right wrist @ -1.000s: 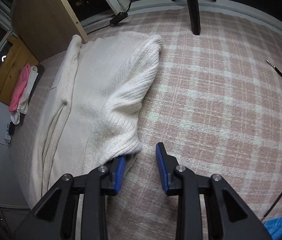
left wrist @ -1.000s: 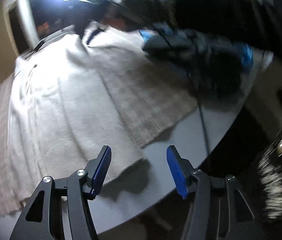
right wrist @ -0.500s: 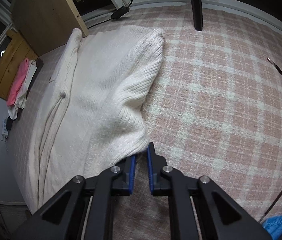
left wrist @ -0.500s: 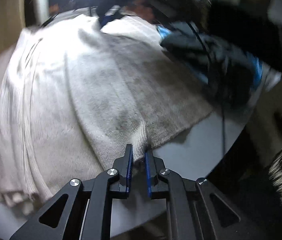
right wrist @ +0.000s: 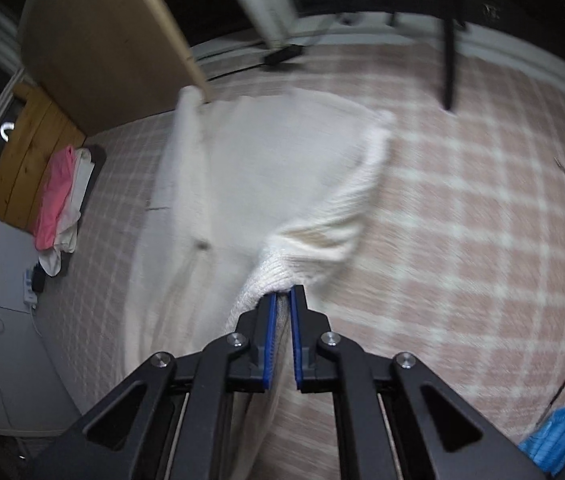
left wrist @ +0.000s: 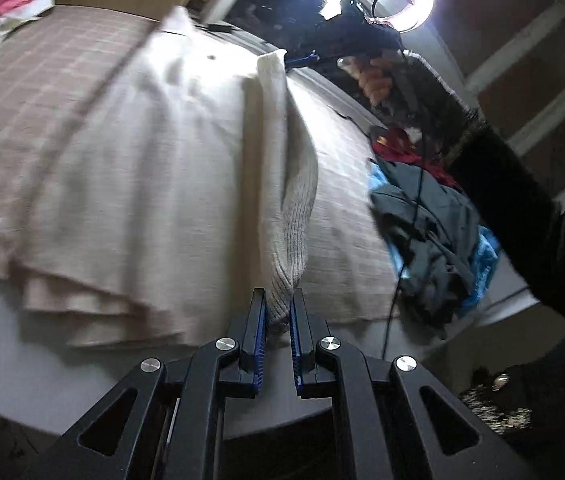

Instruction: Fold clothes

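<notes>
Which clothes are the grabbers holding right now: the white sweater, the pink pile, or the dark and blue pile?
The white sweater. Both the left gripper and right gripper pinch its ribbed edges; the other piles lie untouched.

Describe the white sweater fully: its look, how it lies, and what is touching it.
The sweater is cream-white ribbed knit, soft and thick-looking, with long sleeves. Its body lies spread on the pink checked blanket. One sleeve's ribbed end is pinched by the right hand-held gripper and lifted over the body; another ribbed edge is clamped in the left hand-held gripper. Motion blur hides finer details.
</notes>
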